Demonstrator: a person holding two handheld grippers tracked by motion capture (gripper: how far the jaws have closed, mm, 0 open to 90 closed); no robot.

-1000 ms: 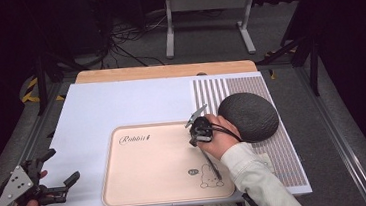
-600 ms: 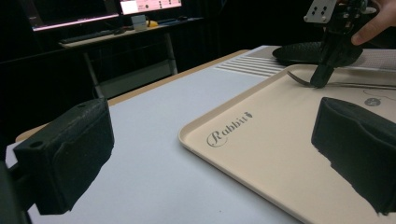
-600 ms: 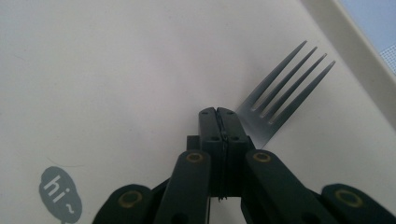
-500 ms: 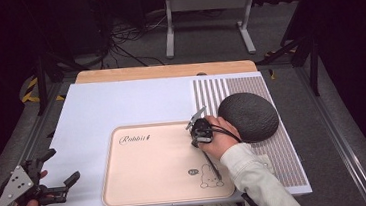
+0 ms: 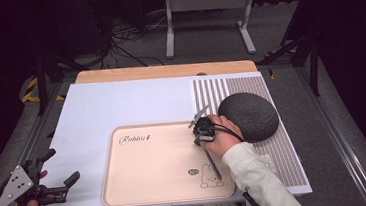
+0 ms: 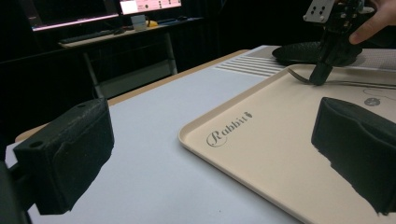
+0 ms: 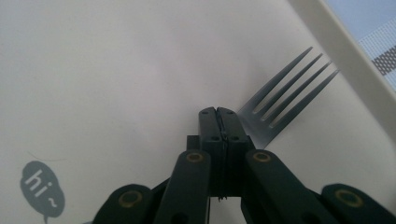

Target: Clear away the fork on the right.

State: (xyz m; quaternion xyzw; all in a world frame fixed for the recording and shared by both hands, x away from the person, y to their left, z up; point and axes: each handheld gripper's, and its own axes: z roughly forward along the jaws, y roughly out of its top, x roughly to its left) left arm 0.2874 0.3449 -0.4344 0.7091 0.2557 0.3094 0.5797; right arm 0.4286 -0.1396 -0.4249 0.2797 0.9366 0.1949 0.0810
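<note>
Two claws, right claw (image 5: 203, 136) at frame centre closed on a fork (image 7: 285, 100) over the beige tray (image 5: 148, 186), left claw (image 5: 57, 181) wide open, empty, lower left.

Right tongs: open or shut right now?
Shut. The right tongs have both jaws pressed flat together above the fork lying on the tray.

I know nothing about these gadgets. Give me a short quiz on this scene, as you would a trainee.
1. True or false: the fork lies on the striped mat.
2. Which has its jaws wide open? A: the left gripper. B: the right gripper.
3. Fill in: the speech bubble printed on the beige tray reads ____.

Key: 1 false, it is on the beige tray. 2 A. 3 hi.
</note>
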